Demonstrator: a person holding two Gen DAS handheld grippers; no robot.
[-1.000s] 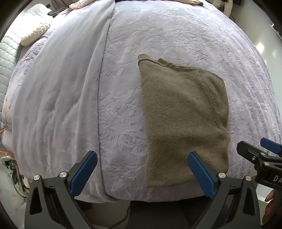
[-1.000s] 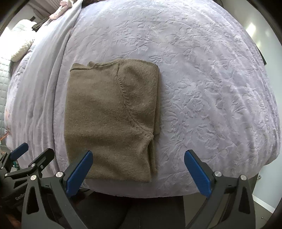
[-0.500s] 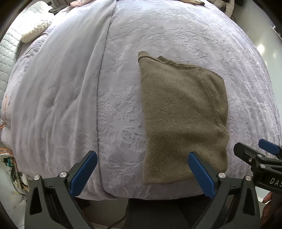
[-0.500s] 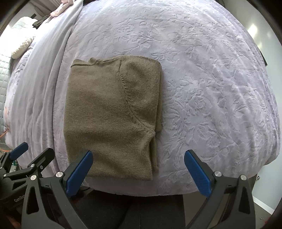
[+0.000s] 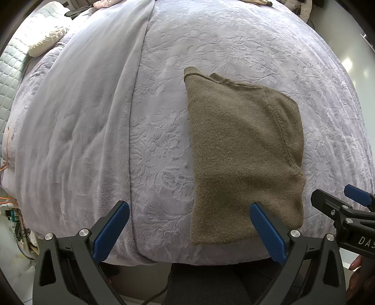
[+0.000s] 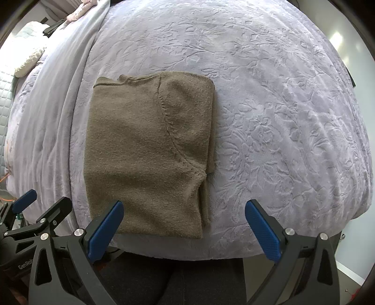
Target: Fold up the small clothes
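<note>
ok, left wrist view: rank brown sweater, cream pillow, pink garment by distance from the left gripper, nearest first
1. Brown sweater: folded on the lavender blanket, ahead and right of the left gripper; its near edge reaches the gripper's right finger.
2. Cream pillow: far upper left, at the blanket's edge.
3. Pink garment: top edge, behind the pillow.
</note>
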